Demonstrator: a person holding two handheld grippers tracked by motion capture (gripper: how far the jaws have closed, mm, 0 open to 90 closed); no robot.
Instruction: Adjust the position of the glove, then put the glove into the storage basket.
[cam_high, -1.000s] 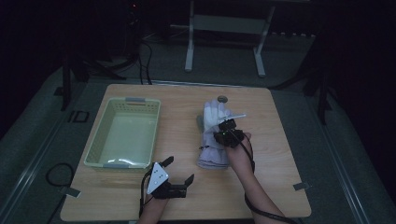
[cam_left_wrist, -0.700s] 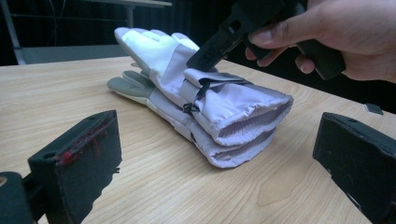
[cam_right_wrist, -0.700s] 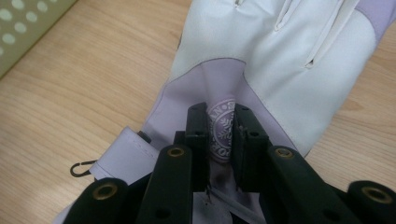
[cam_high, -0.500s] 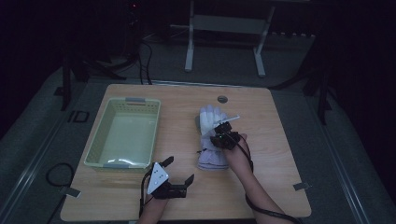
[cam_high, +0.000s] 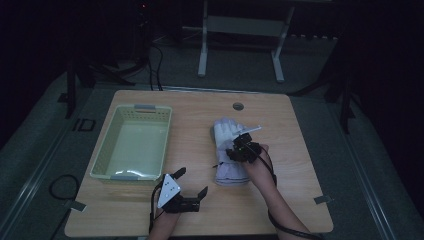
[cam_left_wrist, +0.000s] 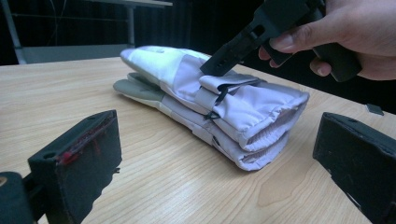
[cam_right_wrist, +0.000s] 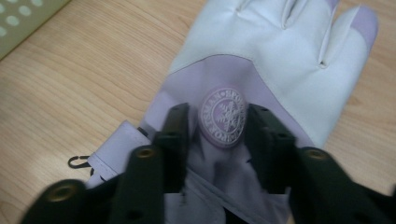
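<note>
Two white and lavender gloves (cam_high: 226, 134) lie stacked right of the table's middle, fingers pointing away from me. The top glove (cam_right_wrist: 271, 42) bears a round snowflake patch (cam_right_wrist: 223, 116). My right gripper (cam_high: 243, 149) presses down on that glove, with its jaws on either side of the patch and fabric bunched between them. In the left gripper view the glove stack (cam_left_wrist: 233, 107) lies ahead, and the right gripper (cam_left_wrist: 224, 63) touches its top near the cuff strap. My left gripper (cam_high: 191, 181) rests near the table's front edge, open, with nothing between its fingers.
A pale green basket (cam_high: 102, 155) stands on the left half of the wooden table (cam_high: 300, 200). A round cable hole (cam_high: 238, 106) sits near the far edge. A small black clip (cam_right_wrist: 77, 161) lies by the cuff.
The right gripper has shifted slightly over the top glove and settled on it. The left gripper has stayed where it was.
</note>
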